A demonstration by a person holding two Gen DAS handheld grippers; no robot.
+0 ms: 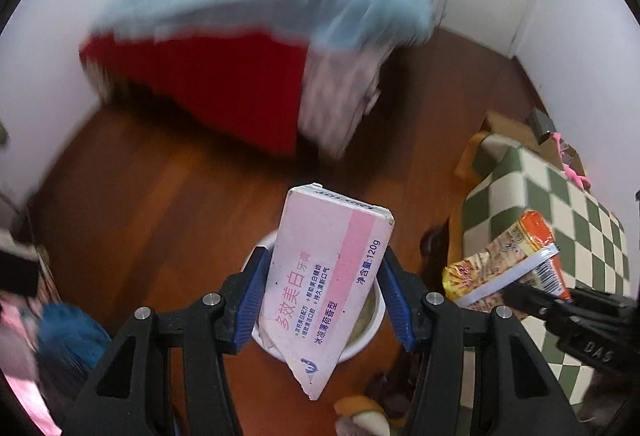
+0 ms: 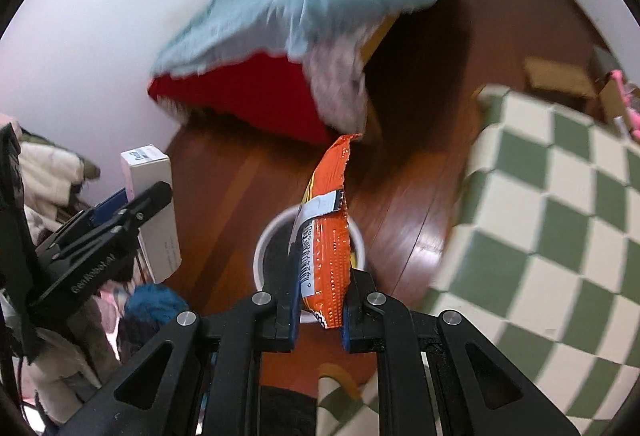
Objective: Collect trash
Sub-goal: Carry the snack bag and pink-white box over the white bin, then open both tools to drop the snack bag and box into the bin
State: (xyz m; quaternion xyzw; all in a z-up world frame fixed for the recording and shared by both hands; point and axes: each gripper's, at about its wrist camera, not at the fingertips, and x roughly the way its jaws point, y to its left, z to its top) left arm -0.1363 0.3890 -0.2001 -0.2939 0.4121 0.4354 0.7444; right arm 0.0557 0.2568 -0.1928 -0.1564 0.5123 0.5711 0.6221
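My left gripper [image 1: 322, 296] is shut on a pink and white toothpaste box [image 1: 324, 276] and holds it above a white round bin [image 1: 356, 350] on the wooden floor. My right gripper [image 2: 320, 310] is shut on an orange snack wrapper [image 2: 326, 236] and holds it above the same white bin [image 2: 264, 248]. The wrapper [image 1: 508, 264] and right gripper also show at the right of the left wrist view. The toothpaste box [image 2: 154, 211] and left gripper show at the left of the right wrist view.
A table with a green and white checked cloth [image 2: 560, 215] stands to the right. A bed with a red side and a light blue blanket [image 1: 280, 3] lies ahead against the white wall. Clothes and a blue bundle [image 2: 154, 302] lie at the left.
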